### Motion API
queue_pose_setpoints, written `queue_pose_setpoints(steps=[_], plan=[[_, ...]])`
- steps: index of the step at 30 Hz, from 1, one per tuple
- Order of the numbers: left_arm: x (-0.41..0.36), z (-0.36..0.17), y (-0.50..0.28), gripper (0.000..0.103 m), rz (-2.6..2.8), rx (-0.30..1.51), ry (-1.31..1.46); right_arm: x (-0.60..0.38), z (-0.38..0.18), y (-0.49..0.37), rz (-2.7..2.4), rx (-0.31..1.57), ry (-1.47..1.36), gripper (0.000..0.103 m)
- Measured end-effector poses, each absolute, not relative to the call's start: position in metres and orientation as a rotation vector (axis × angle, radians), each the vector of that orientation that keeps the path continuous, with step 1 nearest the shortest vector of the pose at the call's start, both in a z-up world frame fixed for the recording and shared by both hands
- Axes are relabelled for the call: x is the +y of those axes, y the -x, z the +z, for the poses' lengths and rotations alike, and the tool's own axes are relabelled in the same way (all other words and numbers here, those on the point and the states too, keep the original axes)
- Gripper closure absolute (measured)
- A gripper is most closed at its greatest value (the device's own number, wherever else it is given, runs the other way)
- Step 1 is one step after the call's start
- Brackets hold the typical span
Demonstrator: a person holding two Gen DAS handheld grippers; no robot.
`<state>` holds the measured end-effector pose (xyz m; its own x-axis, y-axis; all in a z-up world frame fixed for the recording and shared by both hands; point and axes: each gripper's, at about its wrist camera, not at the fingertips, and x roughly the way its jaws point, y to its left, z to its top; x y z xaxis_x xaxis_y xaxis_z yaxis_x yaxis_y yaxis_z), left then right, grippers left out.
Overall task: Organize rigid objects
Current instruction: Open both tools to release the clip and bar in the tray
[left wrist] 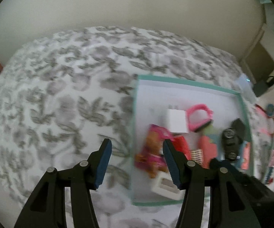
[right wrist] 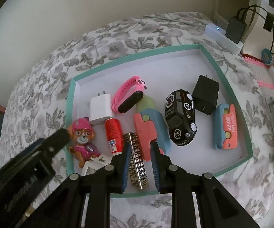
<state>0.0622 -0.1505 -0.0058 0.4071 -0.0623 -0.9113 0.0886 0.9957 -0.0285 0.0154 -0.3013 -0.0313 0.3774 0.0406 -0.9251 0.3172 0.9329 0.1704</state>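
1. The right gripper [right wrist: 139, 155] is closing its jaws around the patterned silver case [right wrist: 137, 159], lying at the near edge of the teal-rimmed tray [right wrist: 230, 79].
2. The left gripper [left wrist: 137, 161] is hovering open and empty beside the tray's left rim, near the pink puppy figurine [right wrist: 82, 140].

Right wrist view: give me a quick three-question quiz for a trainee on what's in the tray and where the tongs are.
1. True or false: the black toy car lies outside the teal-rimmed tray.
2. Which thing lies between the right tongs? A) the patterned gold-and-black case B) the pink watch C) the red bottle
3. What colours are the two plug adapters in the tray?

Key
1. False: it lies inside the tray.
2. A
3. One white adapter and one black adapter.
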Motion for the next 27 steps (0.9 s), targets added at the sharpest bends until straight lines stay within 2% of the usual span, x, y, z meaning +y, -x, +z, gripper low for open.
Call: queue_pose_setpoints(steps=[2,3,4,6,8,9,10,12,15,18,21,27], plan=[[-0.142,-0.006,-0.064,0.033,-0.043,1.134,-0.056,-0.3,-0.032,-0.016,-0.19,1.179,-0.33,0.078],[-0.138,-0.007,-0.065,0.027,-0.021,1.128,-0.071,-0.299,-0.033,-0.017,-0.194,1.182,-0.316,0.074],[-0.134,-0.007,-0.066,0.026,0.001,1.126,-0.084,-0.298,-0.033,-0.017,-0.2,1.184,-0.305,0.066],[-0.127,-0.009,-0.067,0.026,0.014,1.127,-0.081,-0.298,-0.034,-0.018,-0.205,1.185,-0.292,0.059],[-0.121,-0.011,-0.068,0.021,0.027,1.137,-0.077,-0.297,-0.033,-0.018,-0.209,1.182,-0.28,0.055],[-0.118,-0.013,-0.069,0.017,0.037,1.141,-0.084,-0.297,-0.033,-0.018,-0.212,1.18,-0.275,0.05],[-0.118,-0.015,-0.069,0.017,0.044,1.142,-0.091,-0.297,-0.033,-0.018,-0.215,1.175,-0.267,0.043],[-0.115,-0.018,-0.069,0.017,0.067,1.143,-0.107,-0.296,-0.032,-0.018,-0.213,1.168,-0.26,0.037],[-0.111,-0.021,-0.068,0.017,0.069,1.154,-0.107,-0.295,-0.032,-0.018,-0.214,1.16,-0.247,0.033],[-0.106,-0.021,-0.067,0.008,0.067,1.158,-0.101,-0.293,-0.032,-0.017,-0.215,1.156,-0.235,0.028],[-0.103,-0.017,-0.063,0.007,0.064,1.132,-0.106,-0.29,-0.031,-0.016,-0.215,1.147,-0.221,0.017],[-0.099,-0.017,-0.057,0.007,0.032,1.145,-0.092,-0.285,-0.027,-0.013,-0.207,1.124,-0.213,0.002]])
